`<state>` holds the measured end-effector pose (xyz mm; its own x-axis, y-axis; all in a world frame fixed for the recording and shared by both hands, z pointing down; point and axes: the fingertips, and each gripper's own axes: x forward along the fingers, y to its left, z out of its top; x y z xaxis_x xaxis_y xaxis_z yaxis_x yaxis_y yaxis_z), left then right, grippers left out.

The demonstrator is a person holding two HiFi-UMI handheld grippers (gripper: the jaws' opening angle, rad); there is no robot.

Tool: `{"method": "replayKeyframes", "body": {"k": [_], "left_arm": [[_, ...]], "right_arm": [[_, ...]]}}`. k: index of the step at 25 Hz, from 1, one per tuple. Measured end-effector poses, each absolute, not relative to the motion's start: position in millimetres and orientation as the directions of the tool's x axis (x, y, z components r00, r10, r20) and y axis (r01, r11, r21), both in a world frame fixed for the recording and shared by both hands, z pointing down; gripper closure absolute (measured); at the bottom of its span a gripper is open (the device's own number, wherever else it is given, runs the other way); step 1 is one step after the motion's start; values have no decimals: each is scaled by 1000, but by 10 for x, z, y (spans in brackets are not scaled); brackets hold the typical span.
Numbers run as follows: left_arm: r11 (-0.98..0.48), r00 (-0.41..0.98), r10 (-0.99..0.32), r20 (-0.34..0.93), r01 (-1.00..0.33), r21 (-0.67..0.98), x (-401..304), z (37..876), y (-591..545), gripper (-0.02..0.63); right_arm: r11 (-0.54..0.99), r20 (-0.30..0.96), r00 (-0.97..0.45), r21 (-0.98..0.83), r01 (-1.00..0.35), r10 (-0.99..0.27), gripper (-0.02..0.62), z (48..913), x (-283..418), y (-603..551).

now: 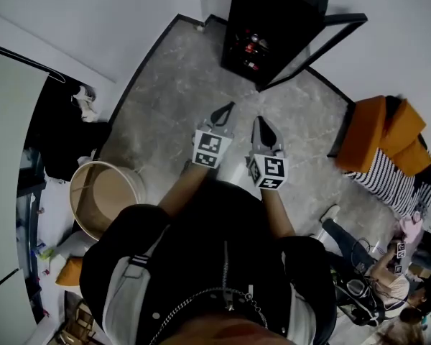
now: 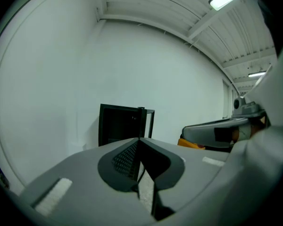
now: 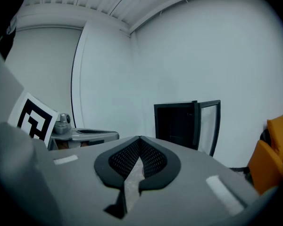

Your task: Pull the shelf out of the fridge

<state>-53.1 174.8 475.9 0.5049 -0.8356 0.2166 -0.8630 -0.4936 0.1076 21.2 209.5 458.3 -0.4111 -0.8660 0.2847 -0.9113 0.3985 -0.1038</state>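
No readable text, labels or numbers anywhere.

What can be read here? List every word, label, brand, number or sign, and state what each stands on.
No readable word, brand or number in any view.
Square black-and-white markers on the cubes of the left gripper and right gripper: coded patterns, not text.
Items inside the open fridge: red patches that may be labels, too small to read.
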Motion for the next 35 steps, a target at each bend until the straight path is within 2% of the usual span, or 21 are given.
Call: {"method": "replayKeyframes", "body": {"k": [17,35], "left_arm": [[-494,515,-830,212,-857,148,-1056,4771,644,595],[-542,546,-795,266,-835,93,-641,4891,-312,595]], "right_arm": [[388,323,-386,-60,-920,-864,592,4594,-306,1054],[322,288,-357,-164,-932,-888,593,4736,48,-10]]}}
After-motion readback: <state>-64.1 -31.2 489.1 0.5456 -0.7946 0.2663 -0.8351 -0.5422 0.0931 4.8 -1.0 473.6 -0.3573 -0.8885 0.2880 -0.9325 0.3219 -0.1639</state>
